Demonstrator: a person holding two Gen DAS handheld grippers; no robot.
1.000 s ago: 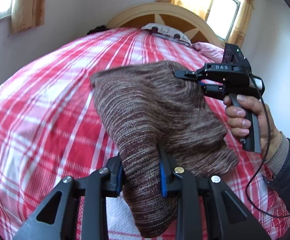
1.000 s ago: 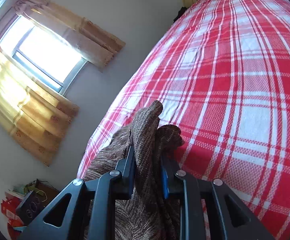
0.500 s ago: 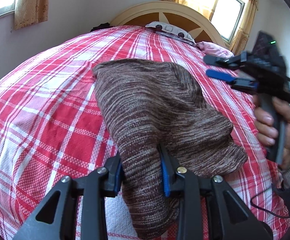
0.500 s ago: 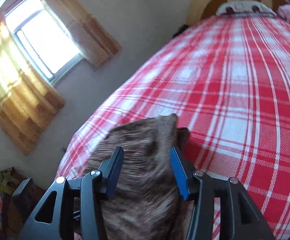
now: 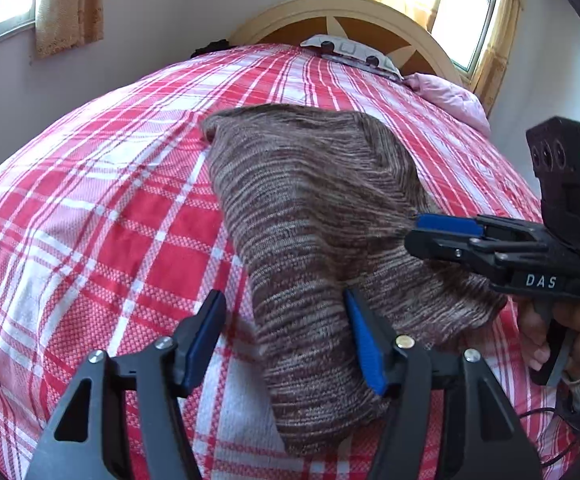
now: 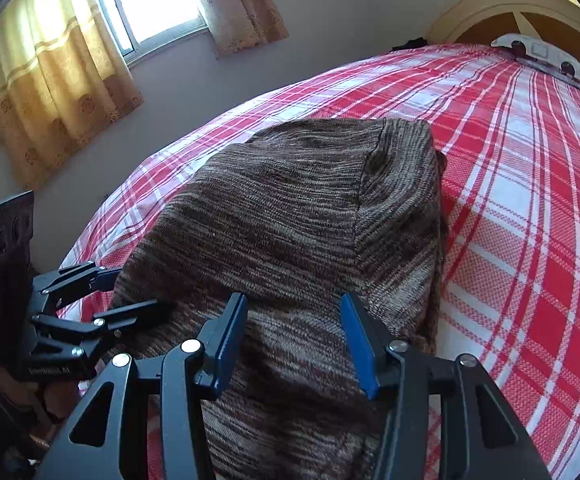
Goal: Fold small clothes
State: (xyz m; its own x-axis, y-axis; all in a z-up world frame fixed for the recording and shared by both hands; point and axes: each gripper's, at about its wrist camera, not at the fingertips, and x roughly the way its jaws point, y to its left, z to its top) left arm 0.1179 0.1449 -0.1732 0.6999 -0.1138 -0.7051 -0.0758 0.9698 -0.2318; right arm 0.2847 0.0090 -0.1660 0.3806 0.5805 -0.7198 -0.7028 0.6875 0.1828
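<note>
A brown striped knit garment [image 5: 314,216] lies folded on the red and white plaid bedspread [image 5: 102,216]; it also shows in the right wrist view [image 6: 290,216]. My left gripper [image 5: 286,336] is open, its jaws either side of the garment's near end. My right gripper [image 6: 294,340] is open just above the garment's near right part. The right gripper also shows in the left wrist view [image 5: 418,232] at the garment's right edge. The left gripper shows in the right wrist view [image 6: 130,292] at the garment's left edge.
A wooden headboard [image 5: 354,20] stands at the far end of the bed, with a pale patterned item [image 5: 350,52] and a pink pillow [image 5: 450,96] beside it. Curtained windows [image 6: 102,28] sit in the walls. A hand [image 5: 562,336] holds the right gripper.
Both grippers have opened and let go of the garment, which now lies flat on the bed. The right gripper moved from the far corner down to the near right edge.
</note>
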